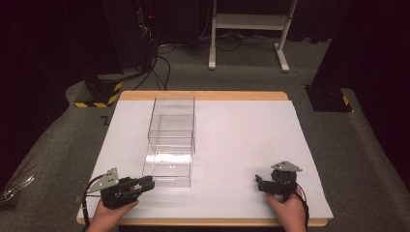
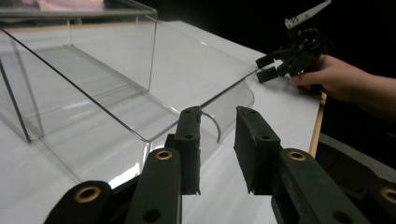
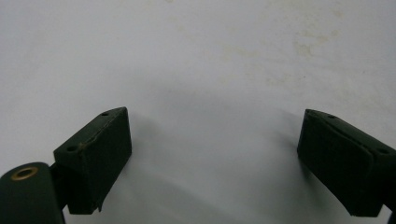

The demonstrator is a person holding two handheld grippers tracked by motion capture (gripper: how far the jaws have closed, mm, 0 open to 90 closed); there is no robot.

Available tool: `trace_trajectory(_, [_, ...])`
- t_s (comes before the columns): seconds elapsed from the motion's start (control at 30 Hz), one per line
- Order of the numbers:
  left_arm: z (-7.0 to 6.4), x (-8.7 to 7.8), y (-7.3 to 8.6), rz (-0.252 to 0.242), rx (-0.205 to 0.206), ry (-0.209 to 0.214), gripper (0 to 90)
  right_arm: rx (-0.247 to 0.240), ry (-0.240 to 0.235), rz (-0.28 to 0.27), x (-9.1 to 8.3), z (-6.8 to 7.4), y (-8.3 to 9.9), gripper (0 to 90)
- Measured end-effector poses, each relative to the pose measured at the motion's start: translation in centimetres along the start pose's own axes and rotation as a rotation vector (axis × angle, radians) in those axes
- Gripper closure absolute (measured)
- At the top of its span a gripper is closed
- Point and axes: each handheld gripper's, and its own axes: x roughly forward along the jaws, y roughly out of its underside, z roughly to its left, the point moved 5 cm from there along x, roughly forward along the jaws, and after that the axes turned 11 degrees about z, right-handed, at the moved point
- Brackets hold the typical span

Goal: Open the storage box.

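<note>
High view: clear box [image 1: 170, 140] sits left of centre on the table [image 1: 241, 145], untouched. Left gripper [image 2: 217, 140] is at its near corner, jaws parted, holding nothing. Right gripper [image 1: 263, 182] rests well apart, jaws wide and empty. Looks like the grasp hasn't started; all handling is left.

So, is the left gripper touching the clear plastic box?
Cannot tell. In the left gripper view the left gripper is open beside the clear plastic box, with one of its fingers overlapping the near edge; neither contact nor gap shows plainly.
</note>
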Motion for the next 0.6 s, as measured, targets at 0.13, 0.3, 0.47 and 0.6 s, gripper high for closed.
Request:
trace_trajectory(0.13, [0.2,-0.8,-0.5,-0.046,0.000,-0.020,72.9,0.000,0.000,0.000,0.0,0.0,0.0,9.9])
trace_trajectory(0.3, [0.8,-2.0,-1.3,-0.091,0.006,-0.092,73.9,0.000,0.000,0.000,0.0,0.0,0.0,9.9])
trace_trajectory(0.47, [1.6,-3.3,-1.9,-0.141,-0.020,-0.183,69.7,0.000,0.001,0.000,0.0,0.0,0.0,9.9])
trace_trajectory(0.6, [2.8,-4.2,-1.7,-0.152,-0.042,-0.291,63.8,0.000,0.001,0.000,0.0,0.0,0.0,9.9])
